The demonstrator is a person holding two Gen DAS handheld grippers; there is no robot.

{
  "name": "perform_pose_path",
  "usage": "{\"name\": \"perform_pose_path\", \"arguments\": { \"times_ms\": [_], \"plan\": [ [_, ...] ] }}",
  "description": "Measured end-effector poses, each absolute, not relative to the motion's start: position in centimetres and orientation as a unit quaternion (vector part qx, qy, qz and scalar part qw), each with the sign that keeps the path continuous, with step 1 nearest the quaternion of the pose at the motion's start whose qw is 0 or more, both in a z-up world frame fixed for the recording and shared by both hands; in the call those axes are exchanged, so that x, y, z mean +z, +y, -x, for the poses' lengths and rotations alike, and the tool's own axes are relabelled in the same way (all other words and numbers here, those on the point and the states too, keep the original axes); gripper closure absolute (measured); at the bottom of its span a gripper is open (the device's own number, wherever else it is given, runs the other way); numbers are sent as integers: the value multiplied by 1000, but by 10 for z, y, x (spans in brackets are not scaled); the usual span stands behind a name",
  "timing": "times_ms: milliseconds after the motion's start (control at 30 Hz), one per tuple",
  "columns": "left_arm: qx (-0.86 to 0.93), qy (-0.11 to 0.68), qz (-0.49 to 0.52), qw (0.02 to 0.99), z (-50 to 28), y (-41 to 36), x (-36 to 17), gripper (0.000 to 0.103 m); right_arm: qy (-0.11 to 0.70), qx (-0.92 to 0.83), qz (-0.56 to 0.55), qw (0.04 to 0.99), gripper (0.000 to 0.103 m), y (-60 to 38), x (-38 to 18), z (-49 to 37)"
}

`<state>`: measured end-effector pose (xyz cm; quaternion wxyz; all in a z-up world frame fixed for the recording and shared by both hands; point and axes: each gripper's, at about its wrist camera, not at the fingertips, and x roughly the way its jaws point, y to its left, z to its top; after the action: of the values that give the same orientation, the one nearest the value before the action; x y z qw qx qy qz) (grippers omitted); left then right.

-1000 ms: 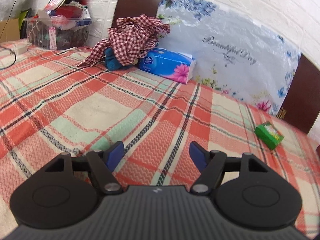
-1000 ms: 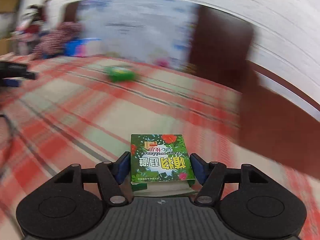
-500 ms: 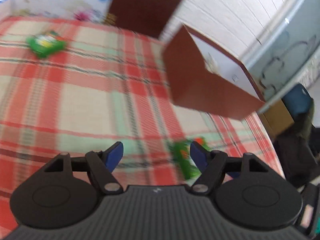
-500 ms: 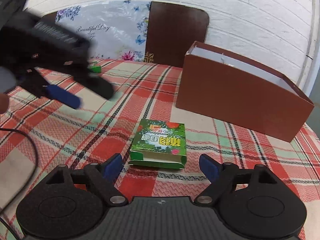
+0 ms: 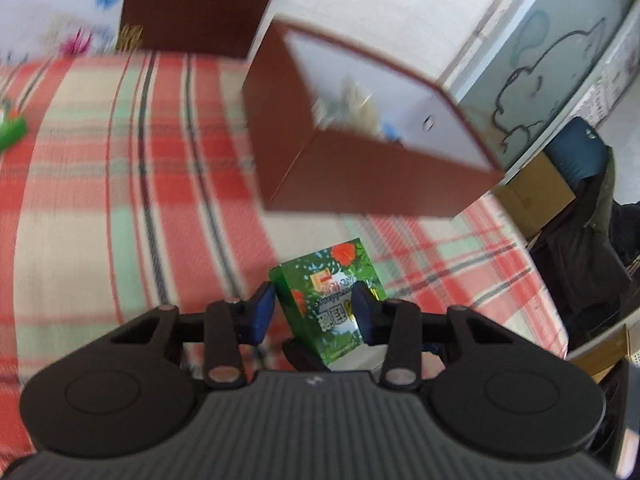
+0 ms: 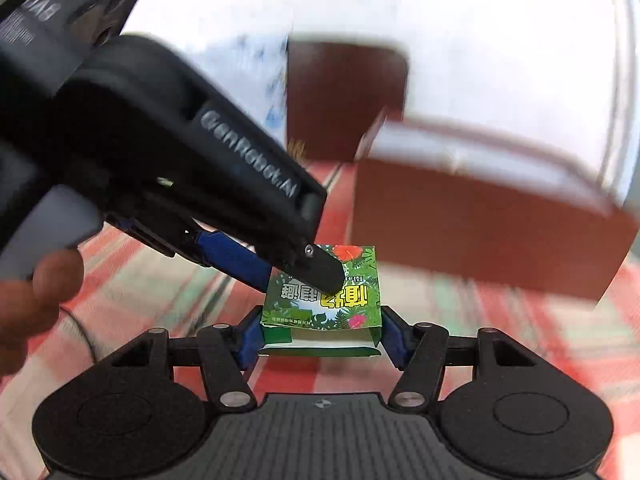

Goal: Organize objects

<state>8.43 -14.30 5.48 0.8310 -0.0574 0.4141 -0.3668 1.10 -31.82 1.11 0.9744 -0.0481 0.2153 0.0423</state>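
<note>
A small green box [image 5: 334, 296] with red flowers and Chinese print is between both grippers above the plaid tablecloth [image 5: 120, 200]. My left gripper [image 5: 314, 312] is closed on its far end from the left. My right gripper [image 6: 320, 336] is closed on its near, open-flapped end [image 6: 320, 300]. The left gripper's body [image 6: 160, 152] crosses the right wrist view from the upper left. A brown open box [image 5: 360, 152] with a white inside stands just beyond; in the right wrist view it [image 6: 480, 220] is to the right.
A second green box [image 5: 10, 132] lies at the far left of the cloth. A dark brown chair back [image 5: 192, 4] stands behind the table. Cardboard boxes [image 5: 532, 196] and dark clothing [image 5: 580, 272] sit past the table's right edge.
The right gripper, which had opened and let the box lie on the cloth, has closed on it again. The left gripper swung right and closed on the box's far end.
</note>
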Motion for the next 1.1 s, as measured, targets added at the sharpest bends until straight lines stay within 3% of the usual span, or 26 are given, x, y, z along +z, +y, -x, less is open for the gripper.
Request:
{"name": "perform_pose_path", "arguments": {
  "times_ms": [133,300,333,400,433,533,867,1100],
  "plan": [
    [-394,344,50,851,-90,-164,100,59,135,5,56,989,43,-329,42,-20],
    [-422,328,41,844,-119,-218,128,58,100,-42,59,992,43,-365,65,-58],
    [-425,324,34,845,-122,-231,130,56,97,-52,59,992,43,-373,67,-66],
    [-418,314,10,852,-129,-256,129,41,98,-81,71,989,39,-391,67,-87],
    [-403,308,-2,862,-131,-266,127,35,108,-101,87,985,25,-399,63,-100],
    [-364,293,-38,883,-134,-280,114,35,139,-147,98,974,24,-418,53,-123],
    [-340,288,-42,894,-123,-243,100,35,80,-162,16,983,18,-415,41,-52],
    [-323,251,-31,912,-87,-173,90,34,126,-108,3,986,18,-388,26,-29]
  ]
}}
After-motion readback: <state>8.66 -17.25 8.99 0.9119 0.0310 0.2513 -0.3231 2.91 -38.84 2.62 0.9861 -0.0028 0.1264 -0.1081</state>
